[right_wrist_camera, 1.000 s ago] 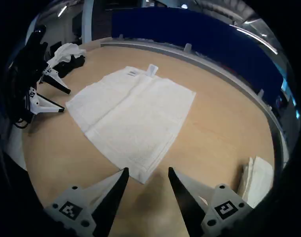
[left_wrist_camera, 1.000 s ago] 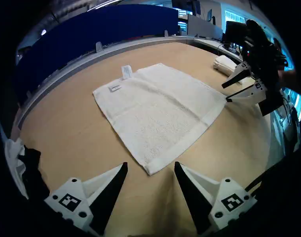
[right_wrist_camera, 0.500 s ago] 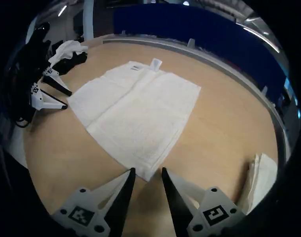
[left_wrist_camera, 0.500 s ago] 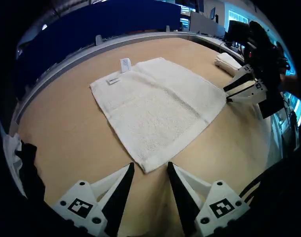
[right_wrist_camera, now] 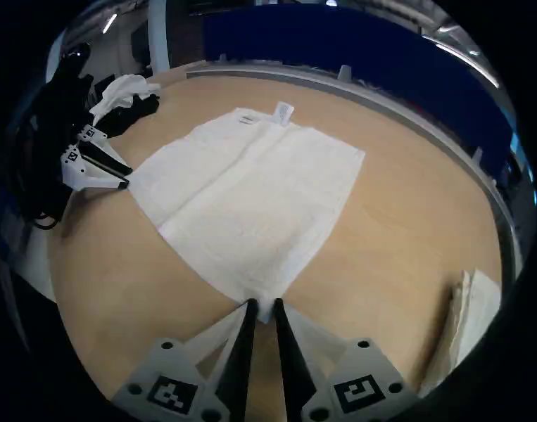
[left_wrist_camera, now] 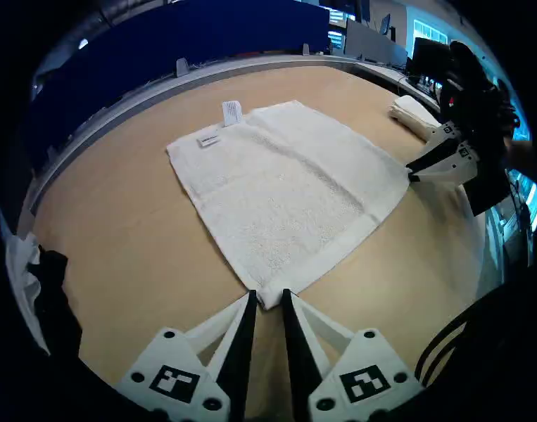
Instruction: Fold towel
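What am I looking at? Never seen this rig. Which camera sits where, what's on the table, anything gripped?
There is no robot arm: a person holds a two-finger hand-held gripper in each hand, and each carries a fisheye camera looking along its own fingers. The left gripper view rides on the left hand-held gripper, the right gripper view on the right hand-held gripper; each also shows the other farther off. A white towel lies flat on a wooden table. Each gripper is pinched shut on one corner of it, adjacent corners, ready to fold. Off to the sides lie a folded stack and a cloth pile.
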The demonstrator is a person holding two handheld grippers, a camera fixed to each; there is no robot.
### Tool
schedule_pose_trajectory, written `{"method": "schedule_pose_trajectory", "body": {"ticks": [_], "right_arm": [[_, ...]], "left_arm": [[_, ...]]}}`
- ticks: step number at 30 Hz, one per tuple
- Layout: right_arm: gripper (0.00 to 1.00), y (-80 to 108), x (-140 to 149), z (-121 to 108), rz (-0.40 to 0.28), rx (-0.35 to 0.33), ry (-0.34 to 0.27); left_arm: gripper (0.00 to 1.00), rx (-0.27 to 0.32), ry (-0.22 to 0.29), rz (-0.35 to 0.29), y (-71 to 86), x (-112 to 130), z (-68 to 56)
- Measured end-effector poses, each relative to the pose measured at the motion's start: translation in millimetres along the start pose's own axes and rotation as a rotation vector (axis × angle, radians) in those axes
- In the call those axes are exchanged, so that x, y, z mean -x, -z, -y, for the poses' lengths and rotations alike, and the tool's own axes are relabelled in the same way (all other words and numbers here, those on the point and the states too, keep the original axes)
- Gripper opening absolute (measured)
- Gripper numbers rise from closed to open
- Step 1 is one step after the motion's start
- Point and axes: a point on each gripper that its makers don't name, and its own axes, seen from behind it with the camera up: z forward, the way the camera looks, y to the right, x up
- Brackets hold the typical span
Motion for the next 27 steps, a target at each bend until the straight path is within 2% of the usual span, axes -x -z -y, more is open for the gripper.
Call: {"method": "schedule_pose_trajectory", "body": {"ticks": [3,5,9,18,27], "right_arm": [[0.18,1.1,-2,-1,-0.003,0.006,0.003],[0.18,2.2,-4,-1,-0.008,0.010,0.006],[0.17,3.8,-6,-4,-0.013,0.020,0.004],[0.18,14.0,-19,-8,-0.042,0.021,-0.013],[0.18,34.1,-38,-6,-0.072,0.026,0.010]], "left_arm": [[0.14,-0.004,0.007,0.001,1.2,1,0.6],[0.13,-0.004,0.009,0.002,2.8,1,-0.9],[0.12,0.009,0.019,-0.001,7.5,0,-6.1],[0.12,0.010,0.041,-0.031,17.8,-11,-7.2],[0.12,-0.010,0.080,-0.069,42.4,-28,-3.3]]}}
